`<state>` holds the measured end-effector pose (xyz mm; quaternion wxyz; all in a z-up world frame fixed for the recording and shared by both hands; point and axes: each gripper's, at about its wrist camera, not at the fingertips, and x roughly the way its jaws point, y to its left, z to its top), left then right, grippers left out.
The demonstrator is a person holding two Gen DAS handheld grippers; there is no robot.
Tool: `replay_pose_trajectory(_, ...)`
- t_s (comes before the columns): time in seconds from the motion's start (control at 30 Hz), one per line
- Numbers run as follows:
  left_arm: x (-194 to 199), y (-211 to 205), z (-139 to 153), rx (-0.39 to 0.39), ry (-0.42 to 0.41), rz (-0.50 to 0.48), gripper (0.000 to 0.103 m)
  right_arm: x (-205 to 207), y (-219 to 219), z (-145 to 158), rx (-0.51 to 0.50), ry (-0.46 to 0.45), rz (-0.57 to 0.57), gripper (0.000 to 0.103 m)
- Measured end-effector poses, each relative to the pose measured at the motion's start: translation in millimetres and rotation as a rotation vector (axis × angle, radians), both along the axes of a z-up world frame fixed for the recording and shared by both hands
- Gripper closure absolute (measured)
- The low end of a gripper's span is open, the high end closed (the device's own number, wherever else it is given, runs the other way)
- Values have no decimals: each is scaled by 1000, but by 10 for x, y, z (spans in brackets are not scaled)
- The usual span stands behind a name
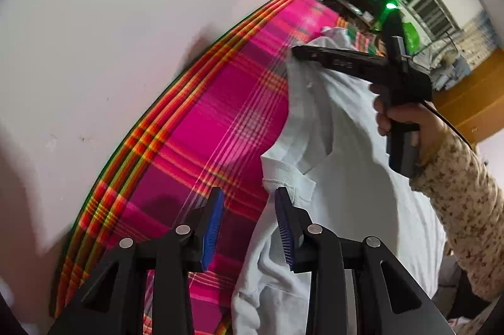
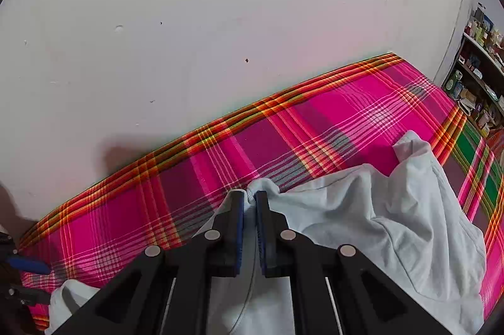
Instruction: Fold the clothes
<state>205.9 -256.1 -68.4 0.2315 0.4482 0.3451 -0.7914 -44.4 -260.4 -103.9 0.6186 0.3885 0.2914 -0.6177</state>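
Over the pink plaid bedsheet (image 2: pixel 283 127), the pale grey garment (image 2: pixel 393 209) lay rumpled and half lifted, and I judged its edge could slip free and collapse, since only a thin bunch sat pinched in my right gripper (image 2: pixel 250 202). My left gripper (image 1: pixel 249 209) hung low with jaws spread beside the ribbed collar (image 1: pixel 283 174), gripping nothing, while the right hand (image 1: pixel 406 120) held its tool high, sleeve (image 1: pixel 456 193) angled down.
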Motion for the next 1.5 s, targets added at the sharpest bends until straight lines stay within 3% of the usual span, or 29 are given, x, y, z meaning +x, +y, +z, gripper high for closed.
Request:
replay_pose_trajectory(0.2, -31, -111, -179, 100, -21, 23, 63, 18, -6, -14, 2, 3, 0, 95)
replay_pose_trajectory(0.33, 80, -94, -15, 80, 10, 20, 63, 29, 6, -3, 5, -1, -2, 95)
replay_pose_trajectory(0.77, -132, -114, -180, 101, -26, 14, 62, 93, 85, 21, 6, 3, -3, 95)
replay_pose_trajectory(0.87, -85, -185, -248, 161, -9, 64, 69, 98, 90, 26, 3, 4, -2, 95)
replay_pose_trajectory(0.9, -55, -211, -253, 186, 11, 79, 92, 100, 90, 29, 2, 4, -1, 95)
replay_pose_trajectory(0.93, -26, -235, -257, 210, 29, 93, 95, 102, 91, 32, 0, 5, -1, 95)
replay_pose_trajectory(1.07, 76, -65, -10, 68, 43, 67, 95, 109, 92, 44, -6, 6, 0, 95)
replay_pose_trajectory(1.23, 175, -40, -82, 74, -12, 89, 95, 139, 45, 15, -10, -4, -15, 95)
replay_pose_trajectory(1.33, 199, -132, -277, 141, -30, 156, 94, 147, 17, -7, -5, -3, -26, 94)
replay_pose_trajectory(1.5, 104, -63, -302, 94, -63, 121, 91, 135, 30, 1, 7, 8, -30, 93)
